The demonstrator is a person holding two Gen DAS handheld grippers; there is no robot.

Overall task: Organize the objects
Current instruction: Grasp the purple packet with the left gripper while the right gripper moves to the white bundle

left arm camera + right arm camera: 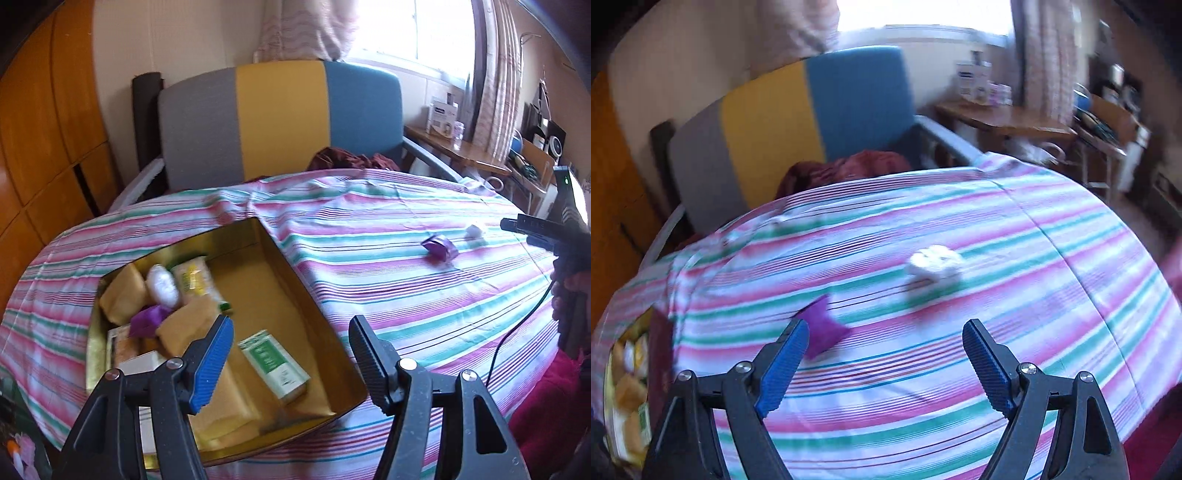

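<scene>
Beyond the jaws, a grey, yellow and blue chair (280, 122) holds a maroon cloth (351, 160); right of it stands a wooden side table (454, 149).

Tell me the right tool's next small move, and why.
Probably ease the right tool forward and left over the purple packet, then close. Its jaws stand open and empty; that packet and the white one lie loose on the striped cloth, outside the gold tin.

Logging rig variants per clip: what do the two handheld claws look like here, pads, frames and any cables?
Left claw: black plastic scissor frame with silver pivot bolts, one ribbed blue pad, one ribbed black. Right claw: same black frame, both ribbed pads blue. Seen from the left wrist, its black body carries a green indicator light and a trailing black cable. No sleeves are clearly visible.
</scene>
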